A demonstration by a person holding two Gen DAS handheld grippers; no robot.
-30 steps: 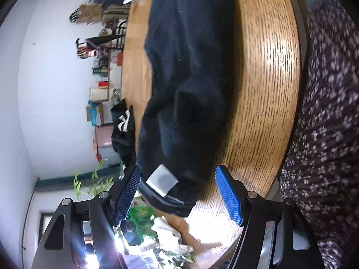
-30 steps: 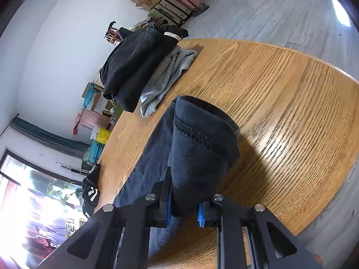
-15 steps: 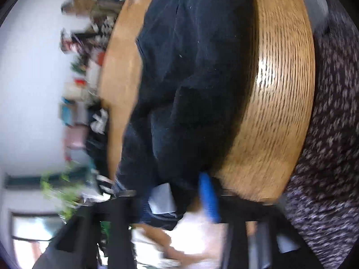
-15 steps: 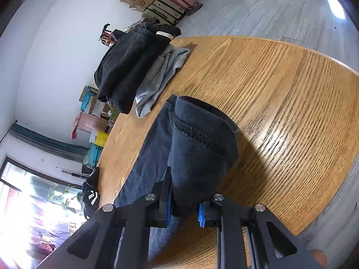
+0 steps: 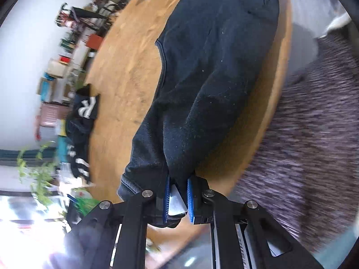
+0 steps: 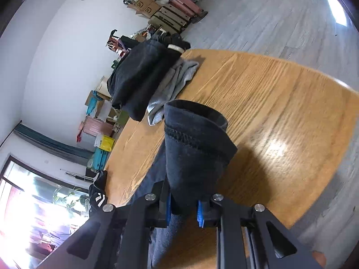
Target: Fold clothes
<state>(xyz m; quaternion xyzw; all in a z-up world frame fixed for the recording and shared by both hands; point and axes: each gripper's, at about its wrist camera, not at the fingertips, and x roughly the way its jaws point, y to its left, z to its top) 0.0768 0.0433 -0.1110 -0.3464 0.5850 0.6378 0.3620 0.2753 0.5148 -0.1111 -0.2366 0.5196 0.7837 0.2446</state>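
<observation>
Change: a second ago the left gripper [image 5: 177, 198] stood with its blue pads wide apart on either side of the black garment [image 5: 215, 71]; now the pads are drawn together on a bunched edge of it, with a white label [image 5: 176, 204] caught between them.
Right side: the right gripper [image 6: 184, 208] held the hemmed end [image 6: 193, 134] a second ago and holds it the same way now; only the view has drifted a little.
Meaning for the task: my reading is that both ends of the garment are now gripped, which is what carrying one end over the other, or pulling it straight, would need. Which of those comes next, the pictures do not settle.
Where the garment lies: stretched along the round wooden tabletop [image 6: 280, 116], its middle resting on the wood, near the edge by the person's patterned clothing [image 5: 314, 134].
Left pose: low at the tabletop rim, pointing along the length of the garment, cloth rising up from its pads; the view is blurred, so it looks to be in motion.
Right pose: the other end, fingers angled up, the hemmed end standing above the pads as an open tube, clear of the wood.
Other clothes: a dark stack [image 6: 143, 76] over a grey knit [image 6: 177, 78] at the far edge; a black lettered piece [image 5: 85, 109] hanging off the side.
</observation>
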